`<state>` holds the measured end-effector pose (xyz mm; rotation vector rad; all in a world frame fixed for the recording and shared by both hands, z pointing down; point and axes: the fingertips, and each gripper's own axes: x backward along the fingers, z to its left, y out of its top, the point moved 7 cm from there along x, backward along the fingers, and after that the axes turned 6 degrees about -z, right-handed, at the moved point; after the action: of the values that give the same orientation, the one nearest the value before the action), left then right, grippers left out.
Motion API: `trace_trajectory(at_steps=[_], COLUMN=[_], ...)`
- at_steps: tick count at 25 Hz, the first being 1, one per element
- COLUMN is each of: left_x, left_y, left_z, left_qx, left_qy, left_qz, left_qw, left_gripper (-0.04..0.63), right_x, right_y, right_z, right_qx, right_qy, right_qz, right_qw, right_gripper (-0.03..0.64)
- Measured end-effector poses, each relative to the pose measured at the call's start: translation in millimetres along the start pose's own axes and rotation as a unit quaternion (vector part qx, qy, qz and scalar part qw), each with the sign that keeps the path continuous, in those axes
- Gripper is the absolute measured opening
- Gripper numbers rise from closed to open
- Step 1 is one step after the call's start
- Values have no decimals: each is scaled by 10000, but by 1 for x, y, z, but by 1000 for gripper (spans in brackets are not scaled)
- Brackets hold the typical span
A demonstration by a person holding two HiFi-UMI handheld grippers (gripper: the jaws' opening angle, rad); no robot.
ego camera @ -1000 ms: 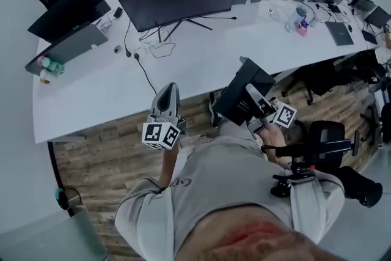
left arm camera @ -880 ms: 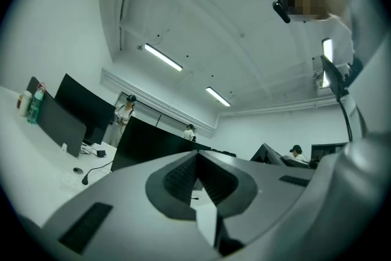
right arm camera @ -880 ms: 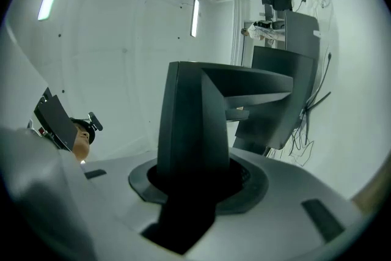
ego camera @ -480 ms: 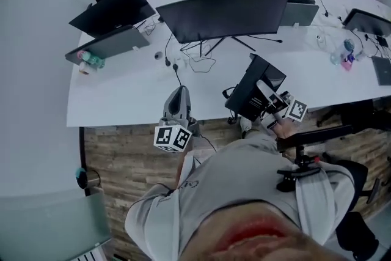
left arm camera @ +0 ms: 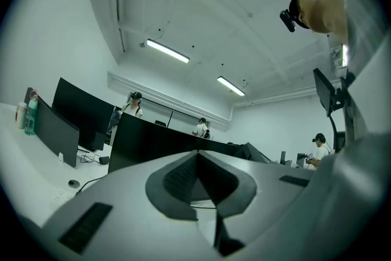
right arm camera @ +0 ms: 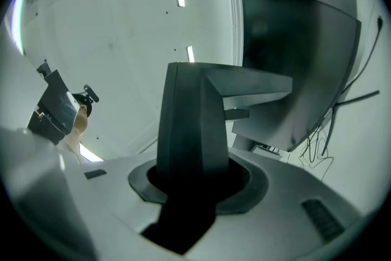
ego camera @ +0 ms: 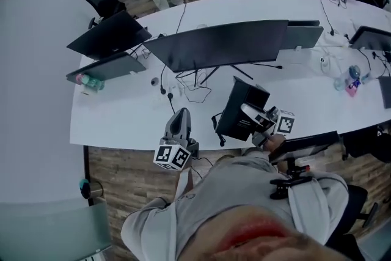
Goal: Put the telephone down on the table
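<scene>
The black telephone (ego camera: 242,108) hangs tilted over the front edge of the white table (ego camera: 122,116), and my right gripper (ego camera: 252,114) is shut on it. In the right gripper view the telephone (right arm camera: 189,119) rises as a dark block from between the jaws of the right gripper (right arm camera: 194,183). My left gripper (ego camera: 178,118) is held over the table's front edge, left of the telephone. In its own view the left gripper (left arm camera: 201,183) has its jaws together with nothing between them.
A wide curved monitor (ego camera: 220,46) stands just behind the telephone, with loose cables (ego camera: 190,91) under it. Further monitors (ego camera: 107,33), a laptop (ego camera: 102,68) and bottles (ego camera: 85,81) sit at the left. An office chair (ego camera: 305,150) is at my right.
Both grippers have come forward from over the wooden floor to the table's front edge, the telephone still in the right one. The table sits closer in view.
</scene>
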<state>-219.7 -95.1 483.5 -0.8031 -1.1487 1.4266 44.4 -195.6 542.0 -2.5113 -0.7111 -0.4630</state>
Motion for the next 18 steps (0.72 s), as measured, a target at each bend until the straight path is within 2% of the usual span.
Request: trace_trajectory(at_steps=[4, 8, 15, 18], left_x=[-27, -44, -66, -86], left_y=[-6, -9, -1, -2], left_z=[-9, -17, -19, -22], left_qx=[-74, 78, 50, 51], left_qy=[-3, -21, -257, -617], left_qz=[-11, -7, 38, 83], left_qw=[10000, 10000, 9996, 9980], left_gripper=[10, 10, 11, 10], right_x=[-5, -13, -23, -22], right_y=[18, 31, 43, 50], right_z=[-26, -43, -39, -32], right_qx=[-116, -148, -192, -44], right_qy=[133, 129, 218, 149], right_qz=[222, 296, 21, -149], right_qw=[9996, 9994, 9996, 9998], right_gripper=[164, 164, 164, 164])
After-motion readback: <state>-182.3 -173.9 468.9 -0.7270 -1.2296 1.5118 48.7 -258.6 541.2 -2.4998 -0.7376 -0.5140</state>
